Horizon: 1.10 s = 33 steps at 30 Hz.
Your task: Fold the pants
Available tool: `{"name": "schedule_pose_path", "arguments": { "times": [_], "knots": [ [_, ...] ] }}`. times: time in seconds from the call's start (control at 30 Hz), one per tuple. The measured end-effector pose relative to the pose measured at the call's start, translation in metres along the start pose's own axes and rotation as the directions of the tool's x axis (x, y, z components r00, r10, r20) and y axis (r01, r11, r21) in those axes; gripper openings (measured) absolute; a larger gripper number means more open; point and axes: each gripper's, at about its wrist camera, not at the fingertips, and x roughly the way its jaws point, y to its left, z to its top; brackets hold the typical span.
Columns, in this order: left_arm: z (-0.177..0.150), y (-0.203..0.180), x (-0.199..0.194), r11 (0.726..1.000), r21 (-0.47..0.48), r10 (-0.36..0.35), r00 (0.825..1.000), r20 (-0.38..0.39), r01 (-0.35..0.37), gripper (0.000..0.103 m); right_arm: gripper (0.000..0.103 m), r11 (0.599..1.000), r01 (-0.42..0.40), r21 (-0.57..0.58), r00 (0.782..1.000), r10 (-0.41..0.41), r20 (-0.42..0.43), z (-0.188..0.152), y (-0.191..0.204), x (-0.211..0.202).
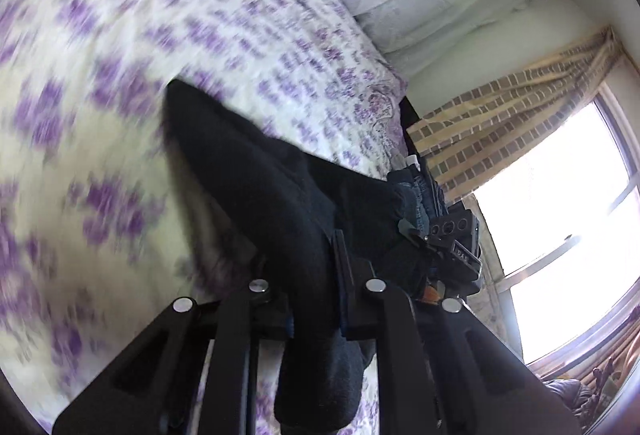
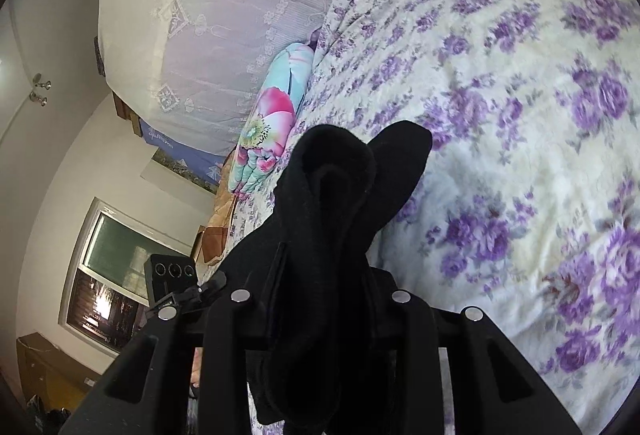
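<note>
pants: black fleece pants (image 1: pixel 276 195) held up off the bed (image 1: pixel 100 95) by both grippers, one bunch of cloth pinched in each, so the garment hangs between them above the bedspread.
left gripper: the left gripper (image 1: pixel 316 299) is clamped on a thick fold of the pants; the cloth spills back over the jaws toward the camera and runs forward over the bed, likely to keep one edge taut while the other side is matched to it.
right gripper: the right gripper (image 2: pixel 324 287) is closed on a doubled roll of the same pants (image 2: pixel 340 195), the fabric standing up past the fingertips in two rounded lobes.
bed: purple-flowered spread directly under the pants, blurred in the left wrist view, which suggests the hold is mid-carry rather than at rest.
beyond the pants: white lace-covered pillows (image 2: pixel 224 15) at the head of the bed, with a teal and pink floral cushion (image 2: pixel 272 123) lying at their foot on the spread.
beside the pants: the other device shows in each wrist view, so the two grips sit near one another.
judgement: the grips appear set for laying the pants flat on the bed; no finished fold is visible yet.
</note>
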Motion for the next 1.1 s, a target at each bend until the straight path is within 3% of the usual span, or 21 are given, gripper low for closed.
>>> {"name": "schedule_pose_path", "arguments": {
  "times": [0.23, 0.37, 0.5, 0.6, 0.67, 0.73, 0.77, 0.8, 0.83, 0.9, 0.93, 0.97, 1.03, 1.1],
  "knots": [
    [0.083, -0.024, 0.005, 0.994, 0.095, 0.048, 0.998, 0.034, -0.051, 0.013, 0.031, 0.995, 0.034, -0.09, 0.999, -0.032, 0.026, 0.08, 0.033, 0.022],
    [0.159, -0.03, 0.02, 0.985, 0.146, 0.077, 0.993, 0.088, -0.09, 0.013, 0.031, 0.984, 0.051, -0.173, 0.996, -0.036, 0.087, 0.162, 0.059, 0.048],
    [0.246, -0.036, 0.031, 0.963, 0.226, 0.105, 0.976, 0.191, -0.148, 0.013, 0.031, 0.972, 0.044, -0.233, 0.987, -0.007, 0.158, 0.243, 0.072, 0.081],
    [0.306, -0.016, 0.048, 0.952, 0.225, 0.151, 0.958, 0.242, -0.207, 0.016, 0.031, 0.976, 0.034, -0.213, 0.978, 0.011, 0.208, 0.301, 0.057, 0.115],
    [0.339, 0.021, 0.071, 0.953, 0.154, 0.221, 0.945, 0.241, -0.262, 0.026, 0.031, 0.989, 0.031, -0.145, 0.979, 0.0, 0.205, 0.332, 0.023, 0.149],
    [0.354, 0.065, 0.096, 0.953, 0.076, 0.272, 0.941, 0.202, -0.292, 0.05, 0.037, 0.995, 0.08, -0.058, 0.981, -0.068, 0.183, 0.346, -0.021, 0.183],
    [0.357, 0.096, 0.114, 0.941, 0.01, 0.331, 0.929, 0.163, -0.337, 0.06, 0.04, 0.989, 0.15, 0.007, 0.976, -0.15, 0.158, 0.349, -0.05, 0.202],
    [0.355, 0.117, 0.125, 0.927, -0.041, 0.376, 0.916, 0.139, -0.374, 0.06, 0.04, 0.967, 0.242, 0.075, 0.958, -0.251, 0.136, 0.348, -0.076, 0.215],
    [0.352, 0.137, 0.134, 0.917, -0.09, 0.396, 0.912, 0.106, -0.388, 0.06, 0.04, 0.951, 0.283, 0.128, 0.946, -0.299, 0.127, 0.345, -0.093, 0.22],
    [0.342, 0.164, 0.139, 0.918, -0.178, 0.374, 0.924, 0.083, -0.356, 0.061, 0.038, 0.968, 0.159, 0.196, 0.963, -0.195, 0.184, 0.337, -0.115, 0.21],
    [0.338, 0.167, 0.136, 0.925, -0.183, 0.354, 0.929, 0.105, -0.332, 0.061, 0.039, 0.969, 0.149, 0.198, 0.961, -0.189, 0.199, 0.334, -0.116, 0.203],
    [0.336, 0.165, 0.134, 0.93, -0.163, 0.352, 0.928, 0.121, -0.331, 0.062, 0.041, 0.968, 0.169, 0.184, 0.955, -0.207, 0.212, 0.334, -0.113, 0.195],
    [0.332, 0.156, 0.134, 0.917, -0.119, 0.395, 0.91, 0.125, -0.381, 0.067, 0.041, 0.968, 0.22, 0.119, 0.933, -0.245, 0.263, 0.331, -0.096, 0.179],
    [0.33, 0.147, 0.138, 0.902, -0.096, 0.431, 0.892, 0.132, -0.422, 0.076, 0.045, 0.962, 0.269, 0.039, 0.929, -0.27, 0.253, 0.326, -0.078, 0.177]
  ]
}}
